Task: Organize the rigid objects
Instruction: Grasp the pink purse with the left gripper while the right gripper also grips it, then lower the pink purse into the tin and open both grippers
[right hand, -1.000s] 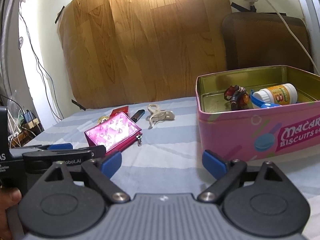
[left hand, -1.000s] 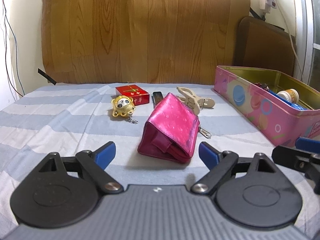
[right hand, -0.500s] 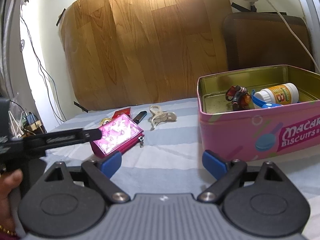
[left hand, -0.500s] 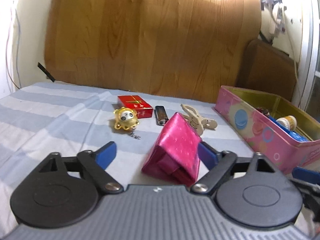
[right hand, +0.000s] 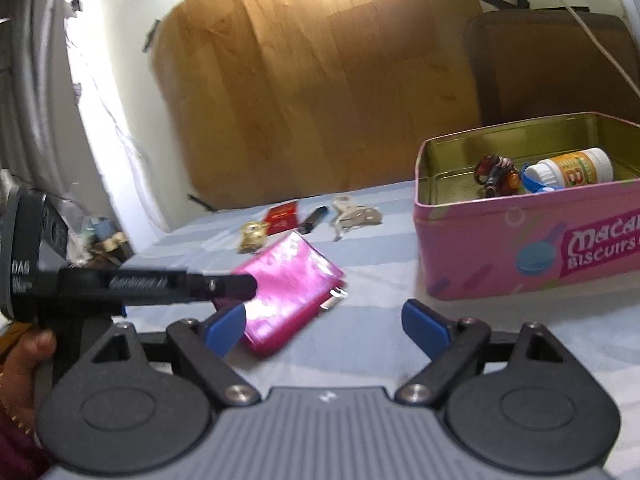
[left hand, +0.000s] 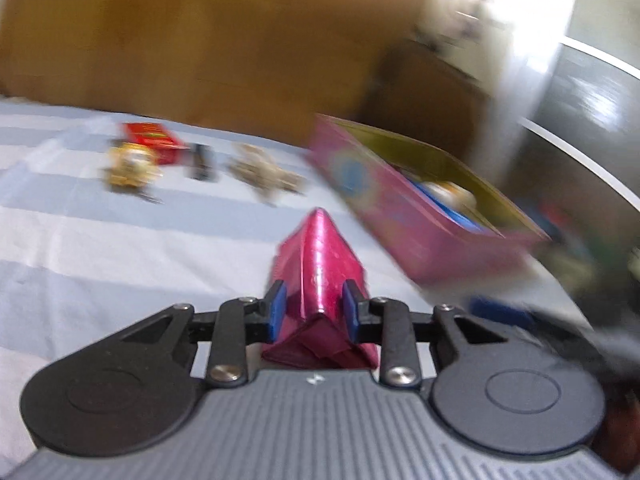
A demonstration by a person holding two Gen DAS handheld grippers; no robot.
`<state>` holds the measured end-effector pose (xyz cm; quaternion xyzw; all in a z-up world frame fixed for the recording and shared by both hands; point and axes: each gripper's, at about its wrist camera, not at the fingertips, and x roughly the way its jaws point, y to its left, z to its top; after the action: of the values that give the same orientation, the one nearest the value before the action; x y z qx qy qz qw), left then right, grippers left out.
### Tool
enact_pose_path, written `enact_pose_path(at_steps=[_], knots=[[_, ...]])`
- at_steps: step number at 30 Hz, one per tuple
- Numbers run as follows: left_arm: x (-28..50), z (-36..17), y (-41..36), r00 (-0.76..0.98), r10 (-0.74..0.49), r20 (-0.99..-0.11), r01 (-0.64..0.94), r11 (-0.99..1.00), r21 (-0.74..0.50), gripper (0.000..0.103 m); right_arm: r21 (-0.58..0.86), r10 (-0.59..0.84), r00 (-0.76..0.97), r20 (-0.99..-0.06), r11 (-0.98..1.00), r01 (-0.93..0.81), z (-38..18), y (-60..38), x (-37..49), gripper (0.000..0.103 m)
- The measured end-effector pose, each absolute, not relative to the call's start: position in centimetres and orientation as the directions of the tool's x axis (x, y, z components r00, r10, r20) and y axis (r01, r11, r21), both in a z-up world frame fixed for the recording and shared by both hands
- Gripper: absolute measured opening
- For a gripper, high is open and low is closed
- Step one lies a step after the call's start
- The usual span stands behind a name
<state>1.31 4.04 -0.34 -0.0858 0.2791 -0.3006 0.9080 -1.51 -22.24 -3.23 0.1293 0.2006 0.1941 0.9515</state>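
Left gripper (left hand: 313, 313): closed on the pink wallet (left hand: 318, 276), blue pads pressed against its two broad faces near the folded end. We note the wallet standing on edge between the jaws; in the right wrist view it appears tilted above the striped cloth (right hand: 376, 280), though blur leaves us unsure whether its lower corner touches.

Right gripper (right hand: 325, 325): wide open, holding nothing, low over the cloth in front of the pink biscuit tin (right hand: 520, 248).

Pink wallet, handling: we judge it light, padded and somewhat yielding, with a glossy skin that may slide under the pads. The metal zip pull (right hand: 334, 298) dangles loose and could snag on the tin's rim. Best hold, in our view, is across the thick folded spine, as now, rather than the thin free edge.

Pink biscuit tin: open, just right of the wallet; inside we list a white bottle (right hand: 572, 168) and a small dark figure (right hand: 496, 172).

Remaining on the cloth, well behind the wallet: red box (right hand: 283, 218), gold keychain figure (right hand: 252, 234), black lighter (right hand: 314, 219), beige clips (right hand: 354, 218).
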Motion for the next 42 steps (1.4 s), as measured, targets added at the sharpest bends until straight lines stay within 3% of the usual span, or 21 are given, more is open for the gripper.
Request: enact_pose_path(at_steps=[2,5,6,7,9,11,12,16,21,23,27,31,34,38,42], knots=[[-0.1,-0.5,4.1,0.569,-0.695,-0.44,0.628,0.712,-0.314,0.03,0.367,0.484,0.81,-0.33,0.857,-0.362,-3.3,-23.2,-1.7,0.088],[-1.7,-0.4,4.0,0.505,-0.74,-0.445,0.732,0.64,-0.233,0.03,0.447,0.531,0.786,-0.316,0.814,-0.37,-3.4,-24.4,-1.1,0.088],[-1.8,-0.2,4.0,0.511,-0.734,-0.447,0.738,0.641,-0.209,0.034,0.465,0.538,0.782,-0.314,0.805,-0.368,-3.5,-24.5,-0.7,0.088],[-1.5,0.0,4.3,0.538,-0.716,-0.445,0.722,0.664,-0.196,0.045,0.473,0.545,0.775,-0.32,0.801,-0.367,-3.5,-24.6,-0.2,0.086],[-0.6,0.5,5.0,0.62,-0.641,-0.452,0.623,0.753,-0.213,0.063,0.478,0.549,0.755,-0.358,0.803,-0.357,-3.8,-24.3,0.8,0.075],[-0.2,0.7,5.9,0.663,-0.597,-0.452,0.538,0.8,-0.267,0.062,0.487,0.573,0.723,-0.386,0.792,-0.368,-4.2,-24.0,1.4,0.056],[-0.1,0.7,6.5,0.659,-0.604,-0.449,0.519,0.797,-0.31,0.061,0.489,0.586,0.707,-0.396,0.786,-0.378,-4.4,-23.8,1.5,0.053],[-1.7,0.7,7.8,0.592,-0.694,-0.41,0.536,0.719,-0.443,0.06,0.451,0.624,0.668,-0.406,0.772,-0.447,-4.0,-23.1,0.4,0.026],[-2.9,-0.1,6.4,0.57,-0.698,-0.433,0.553,0.716,-0.426,0.058,0.389,0.621,0.665,-0.415,0.782,-0.487,-4.1,-22.1,-1.0,0.03],[-2.4,-0.8,5.6,0.562,-0.679,-0.472,0.54,0.733,-0.413,0.049,0.38,0.626,0.659,-0.416,0.779,-0.499,-4.2,-21.8,-1.1,0.029],[-2.1,-0.5,4.4,0.586,-0.642,-0.495,0.528,0.765,-0.368,0.04,0.317,0.588,0.712,-0.384,0.808,-0.496,-3.6,-21.9,-2.2,0.022],[-0.1,2.3,2.5,0.585,-0.697,-0.414,0.583,0.717,-0.383,0.039,0.275,0.531,0.809,-0.25,0.841,-0.467,-0.9,-24.5,-3.7,0.02],[2.2,4.2,-1.0,0.625,-0.7,-0.345,0.631,0.713,-0.305,0.039,0.192,0.423,0.889,-0.177,0.9,-0.39,1.1,-25.9,-3.8,0.02],[6.5,5.4,-5.6,0.624,-0.721,-0.3,0.658,0.692,-0.297,0.039,0.171,0.28,0.95,-0.138,0.952,-0.255,2.6,-28.6,-1.3,0.02],[9.5,5.7,-9.8,0.63,-0.71,-0.313,0.657,0.703,-0.271,0.04,0.251,0.187,0.967,-0.174,0.958,-0.14,2.4,-31.4,2.3,0.022]])
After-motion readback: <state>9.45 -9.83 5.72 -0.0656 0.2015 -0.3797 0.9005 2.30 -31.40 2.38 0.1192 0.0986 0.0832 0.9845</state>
